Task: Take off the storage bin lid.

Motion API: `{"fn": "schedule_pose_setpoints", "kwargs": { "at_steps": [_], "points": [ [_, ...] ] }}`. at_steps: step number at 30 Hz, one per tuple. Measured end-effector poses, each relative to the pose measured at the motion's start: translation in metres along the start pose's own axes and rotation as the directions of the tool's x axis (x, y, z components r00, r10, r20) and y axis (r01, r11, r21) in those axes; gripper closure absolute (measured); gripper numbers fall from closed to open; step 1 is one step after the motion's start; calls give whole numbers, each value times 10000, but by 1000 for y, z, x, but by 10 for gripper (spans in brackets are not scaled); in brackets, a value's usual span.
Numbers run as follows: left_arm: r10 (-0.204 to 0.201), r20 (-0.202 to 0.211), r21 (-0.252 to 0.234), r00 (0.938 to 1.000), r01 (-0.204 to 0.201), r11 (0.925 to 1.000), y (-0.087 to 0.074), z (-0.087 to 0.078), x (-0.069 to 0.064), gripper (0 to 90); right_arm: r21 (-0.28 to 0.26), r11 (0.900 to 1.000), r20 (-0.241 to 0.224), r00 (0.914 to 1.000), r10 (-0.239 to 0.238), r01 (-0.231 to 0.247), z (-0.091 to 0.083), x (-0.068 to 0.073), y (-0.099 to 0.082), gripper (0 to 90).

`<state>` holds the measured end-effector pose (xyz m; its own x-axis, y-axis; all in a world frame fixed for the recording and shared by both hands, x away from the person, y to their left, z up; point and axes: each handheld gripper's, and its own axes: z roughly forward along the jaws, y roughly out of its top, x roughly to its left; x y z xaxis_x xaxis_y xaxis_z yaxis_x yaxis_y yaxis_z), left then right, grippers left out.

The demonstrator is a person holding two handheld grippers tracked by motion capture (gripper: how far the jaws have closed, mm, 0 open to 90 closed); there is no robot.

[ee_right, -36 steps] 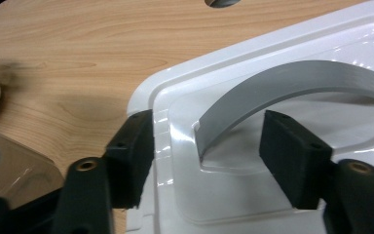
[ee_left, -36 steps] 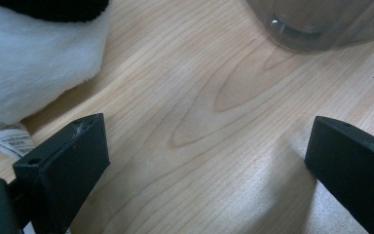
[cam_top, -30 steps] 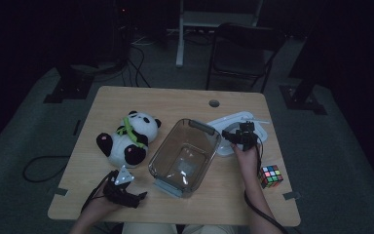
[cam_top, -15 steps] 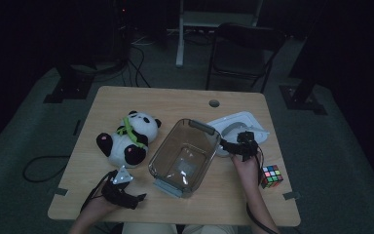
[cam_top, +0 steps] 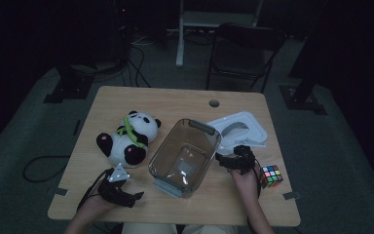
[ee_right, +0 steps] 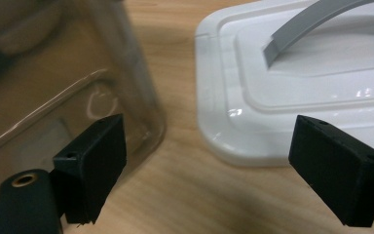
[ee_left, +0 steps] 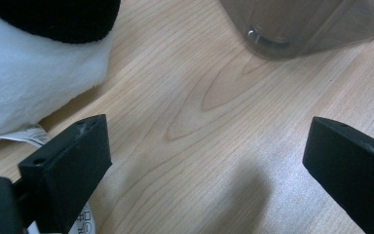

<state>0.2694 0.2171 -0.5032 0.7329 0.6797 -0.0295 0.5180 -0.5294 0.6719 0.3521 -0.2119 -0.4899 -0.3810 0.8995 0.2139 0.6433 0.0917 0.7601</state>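
Right gripper view: my right tongs (ee_right: 209, 161) have just been opening and stand spread wide with nothing between them, over bare tabletop (ee_right: 190, 195) between the clear bin (ee_right: 63, 83) and the white lid (ee_right: 316, 87); left tongs (ee_left: 204, 165) also spread, empty, near the panda (cam_top: 126, 139); the bin's long axis runs diagonally, far end toward the lid.

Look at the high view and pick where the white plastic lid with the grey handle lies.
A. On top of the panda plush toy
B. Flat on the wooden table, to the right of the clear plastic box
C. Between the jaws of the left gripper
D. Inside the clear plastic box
B: the white plastic lid with the grey handle lies flat on the wooden table, right of the clear plastic box.
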Motion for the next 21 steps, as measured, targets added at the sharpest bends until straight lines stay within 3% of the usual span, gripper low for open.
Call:
{"fn": "schedule_pose_setpoints", "kwargs": {
  "at_steps": [3, 7, 11, 16, 21],
  "points": [
    [74, 40, 36, 10000, -74, 10000, 1, -1, -1, 46, -9, 9978, 330, 9973, -660, 661, -1, 6, -7, 139],
    [90, 58, -39, 9999, -90, 10000, 2, -3, 0, 46, 7, 9898, -254, 9895, -1421, 1422, -3, 12, -18, 138],
    [162, 53, -103, 9999, -162, 9998, 6, -7, 1, 45, 177, 9743, -253, 9742, -2242, 2247, -7, 19, -29, 139],
    [159, -5, -307, 9999, -159, 9994, 11, -11, 2, 45, 72, 9652, -770, 9625, -2600, 2613, -11, 20, -40, 138],
    [188, -24, -399, 9998, -189, 9990, 16, -15, 3, 46, -32, 9626, -1209, 9554, -2694, 2710, -14, 16, -50, 142]
  ]
}}
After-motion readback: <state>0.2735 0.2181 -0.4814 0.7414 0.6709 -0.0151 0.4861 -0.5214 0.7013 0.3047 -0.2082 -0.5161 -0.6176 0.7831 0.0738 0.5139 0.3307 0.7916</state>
